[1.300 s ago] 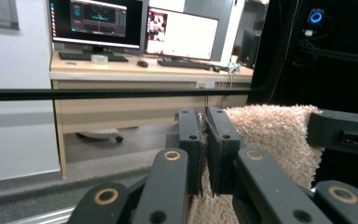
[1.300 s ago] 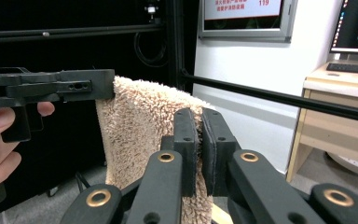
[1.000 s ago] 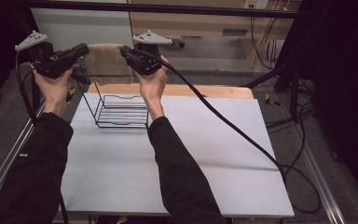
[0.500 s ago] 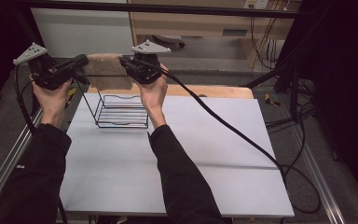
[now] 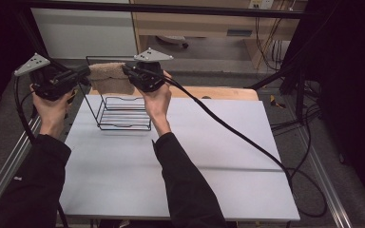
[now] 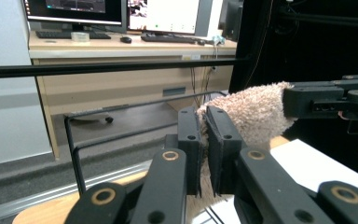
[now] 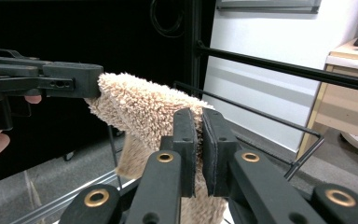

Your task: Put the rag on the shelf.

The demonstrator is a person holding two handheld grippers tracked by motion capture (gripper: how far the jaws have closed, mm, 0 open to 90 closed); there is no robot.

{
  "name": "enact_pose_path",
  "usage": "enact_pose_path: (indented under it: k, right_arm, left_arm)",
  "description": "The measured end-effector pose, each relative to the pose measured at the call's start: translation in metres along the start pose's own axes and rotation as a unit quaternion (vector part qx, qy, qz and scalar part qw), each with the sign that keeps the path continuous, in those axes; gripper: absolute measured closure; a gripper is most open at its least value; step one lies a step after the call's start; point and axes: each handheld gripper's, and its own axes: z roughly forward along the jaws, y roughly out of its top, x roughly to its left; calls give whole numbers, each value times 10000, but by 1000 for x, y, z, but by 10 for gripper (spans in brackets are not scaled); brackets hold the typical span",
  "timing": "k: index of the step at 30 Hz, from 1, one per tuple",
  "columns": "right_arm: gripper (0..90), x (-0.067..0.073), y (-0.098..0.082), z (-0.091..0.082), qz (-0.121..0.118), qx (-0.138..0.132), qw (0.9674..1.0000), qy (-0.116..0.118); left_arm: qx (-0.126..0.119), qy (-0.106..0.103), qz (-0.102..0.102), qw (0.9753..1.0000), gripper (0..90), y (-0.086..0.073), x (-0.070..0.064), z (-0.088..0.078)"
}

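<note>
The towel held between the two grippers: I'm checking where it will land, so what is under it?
Under the towel stands the black wire rack on the white table. The towel covers part of the rack's top rail.

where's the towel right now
In the high view the beige towel is at upper left, stretched between the left gripper and right gripper, above the black wire rack.

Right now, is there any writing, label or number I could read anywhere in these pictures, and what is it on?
None can be read.
Computer screens on the far desk: windows and text too small and blurred.
White label on the desk edge: too small.
Towel, wire rack, table: no writing.
</note>
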Motion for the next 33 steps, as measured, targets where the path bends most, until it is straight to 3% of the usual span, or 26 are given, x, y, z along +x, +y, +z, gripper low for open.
enact_pose_path:
  k: [7, 12, 16, 21, 25, 27, 33]
  right_arm:
    - [845, 6, -4, -3, -216, 156, 9996, 12]
    - [842, 6, -6, -6, -155, 256, 9995, 67]
    - [843, 7, -7, -6, -207, 328, 9992, 93]
    - [843, 7, -10, -7, -286, 374, 9988, 119]
    - [840, 7, -12, -7, -282, 388, 9987, 144]
    - [837, 7, -13, -7, -297, 399, 9986, 158]
    - [815, 6, -16, -10, -303, 443, 9983, 231]
  left_arm:
    - [149, -37, -53, 9999, 819, -9, -2, -4]
    - [234, -61, -72, 9997, 793, -11, -2, -5]
    - [173, -77, -145, 9997, 736, -3, -2, -10]
    - [67, -80, -260, 9996, 735, 10, -3, -12]
    - [439, 32, -290, 9986, 823, 11, -7, -2]
    - [576, -42, -400, 9975, 848, 8, -7, 3]
    - [757, -194, -450, 9959, 889, -5, -6, 6]
